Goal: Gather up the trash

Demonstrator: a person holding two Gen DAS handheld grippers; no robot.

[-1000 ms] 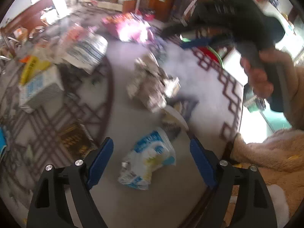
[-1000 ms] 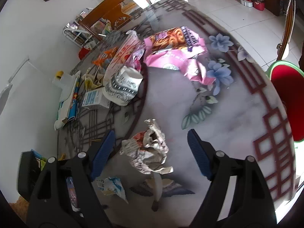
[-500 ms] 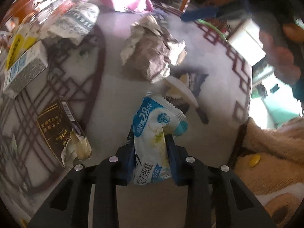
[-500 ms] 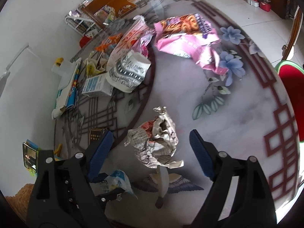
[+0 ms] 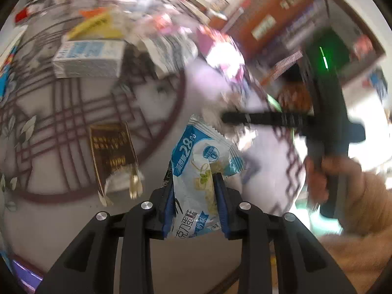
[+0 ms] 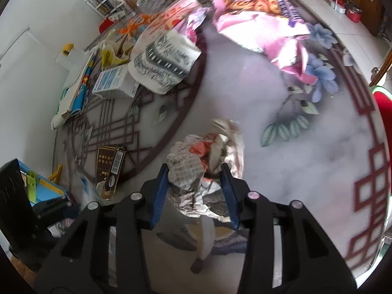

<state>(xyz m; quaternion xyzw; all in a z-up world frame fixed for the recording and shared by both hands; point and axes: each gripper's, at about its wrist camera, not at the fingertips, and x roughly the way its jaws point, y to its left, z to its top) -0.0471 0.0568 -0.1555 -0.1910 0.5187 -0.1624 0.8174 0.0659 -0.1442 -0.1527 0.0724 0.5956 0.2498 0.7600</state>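
In the left wrist view my left gripper [image 5: 193, 178] is shut on a blue and white snack wrapper [image 5: 196, 152], which sticks up between the pads above the table. The right wrist view shows my right gripper [image 6: 194, 171] with its jaws closing on a crumpled ball of newspaper [image 6: 191, 169]. Both blue pads touch the sides of the ball, which rests on the round marble-patterned table [image 6: 269, 159]. A hand holds the right gripper's black body [image 5: 325, 127] at the right of the left wrist view.
A brown and gold carton [image 6: 111, 169] lies left of the paper ball. Farther back are a blue and white box [image 6: 115, 80], a printed paper bowl [image 6: 166, 61] and pink snack bags [image 6: 264, 24]. A red chair [image 6: 384, 112] stands past the table's right edge.
The left gripper shut on the snack wrapper and rolled with it. The right gripper came down over the paper ball and its jaws narrowed onto it.
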